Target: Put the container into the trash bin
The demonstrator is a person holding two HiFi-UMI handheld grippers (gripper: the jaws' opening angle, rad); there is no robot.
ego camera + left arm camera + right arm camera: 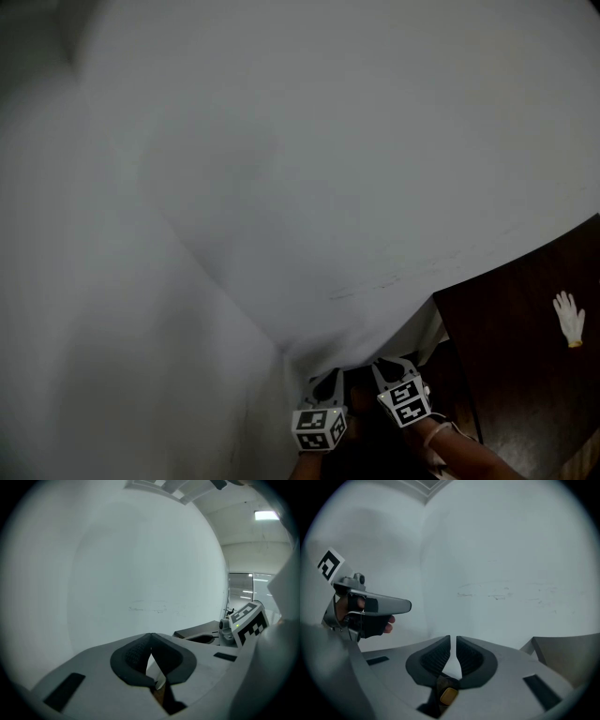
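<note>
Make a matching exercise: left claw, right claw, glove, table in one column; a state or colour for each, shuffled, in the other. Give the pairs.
1 left claw
2 right claw
3 glove
4 table

A dark brown
B white, lying on the table
C tips touching
D tips slightly apart, nothing between

Pairs: 1-C, 2-D, 3-B, 4-A

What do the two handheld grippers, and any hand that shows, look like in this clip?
The left gripper and right gripper both have light grey bodies, with black ribbed pads lining their curved jaws. Each carries a white cube printed with black square markers. The left hand wears a dark fingerless glove.
</note>
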